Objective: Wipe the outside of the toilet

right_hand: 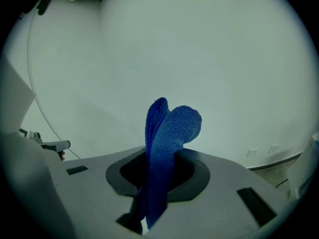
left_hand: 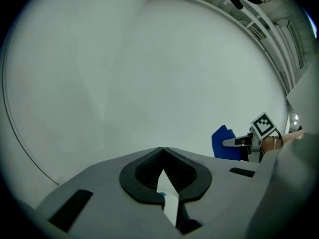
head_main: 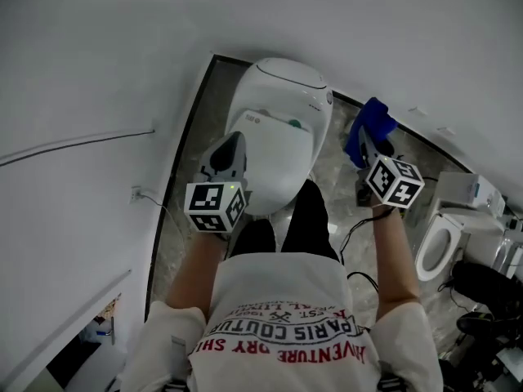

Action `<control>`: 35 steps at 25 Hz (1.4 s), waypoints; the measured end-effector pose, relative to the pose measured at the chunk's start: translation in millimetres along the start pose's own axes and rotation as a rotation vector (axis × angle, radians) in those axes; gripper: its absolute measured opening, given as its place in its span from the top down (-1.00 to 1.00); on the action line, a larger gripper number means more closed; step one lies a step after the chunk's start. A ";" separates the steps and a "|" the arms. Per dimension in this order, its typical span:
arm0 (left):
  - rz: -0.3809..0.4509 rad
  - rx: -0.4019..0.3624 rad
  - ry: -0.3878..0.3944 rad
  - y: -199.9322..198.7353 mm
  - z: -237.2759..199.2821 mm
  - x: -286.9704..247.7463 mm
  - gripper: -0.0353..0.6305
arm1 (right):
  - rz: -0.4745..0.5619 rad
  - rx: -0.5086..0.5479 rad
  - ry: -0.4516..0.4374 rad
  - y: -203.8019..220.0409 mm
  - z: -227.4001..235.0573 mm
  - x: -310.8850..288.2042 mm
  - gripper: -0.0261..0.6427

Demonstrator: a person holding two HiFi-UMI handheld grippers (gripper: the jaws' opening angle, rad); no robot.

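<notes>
The white toilet [head_main: 278, 137] stands with its lid down against the white wall, seen from above in the head view. My left gripper [head_main: 235, 141] hovers over the lid's left side, shut with nothing in it; in its own view the jaws [left_hand: 162, 152] meet at the tips and point at the bare wall. My right gripper [head_main: 369, 140] is held to the right of the toilet, apart from it, and is shut on a folded blue cloth [head_main: 369, 125]. The blue cloth [right_hand: 167, 138] sticks up out of the right jaws. From the left gripper view the cloth [left_hand: 223, 142] shows at far right.
A second toilet [head_main: 441, 243] with an open seat and a white box [head_main: 470, 190] stand at the right. A wall socket [head_main: 136, 194] and a thin cable [head_main: 73, 144] are on the left wall. A black cable [head_main: 355, 227] lies on the marble floor. My legs [head_main: 310, 215] stand before the bowl.
</notes>
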State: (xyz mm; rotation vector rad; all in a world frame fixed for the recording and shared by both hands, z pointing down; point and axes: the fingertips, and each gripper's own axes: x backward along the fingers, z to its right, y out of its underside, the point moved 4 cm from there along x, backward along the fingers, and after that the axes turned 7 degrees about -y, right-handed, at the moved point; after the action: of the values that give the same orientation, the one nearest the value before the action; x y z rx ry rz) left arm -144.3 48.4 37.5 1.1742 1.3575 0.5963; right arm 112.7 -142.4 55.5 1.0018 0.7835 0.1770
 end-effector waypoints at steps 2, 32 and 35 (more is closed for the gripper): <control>-0.035 0.025 -0.036 11.9 -4.9 -27.3 0.88 | -0.041 -0.024 -0.018 0.0 27.8 -35.3 0.69; -0.251 0.359 -0.435 163.5 -61.4 -236.6 0.88 | -0.716 0.202 -0.349 68.3 124.9 -400.3 0.69; -0.240 0.394 -0.462 170.6 -72.8 -236.8 0.88 | -0.734 0.350 -0.371 68.1 104.4 -412.7 0.69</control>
State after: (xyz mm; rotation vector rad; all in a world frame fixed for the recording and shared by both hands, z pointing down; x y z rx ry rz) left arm -209.1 -78.1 302.6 1.3330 1.2135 -0.1234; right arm -100.7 -372.2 351.3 0.9699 0.8027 -0.7801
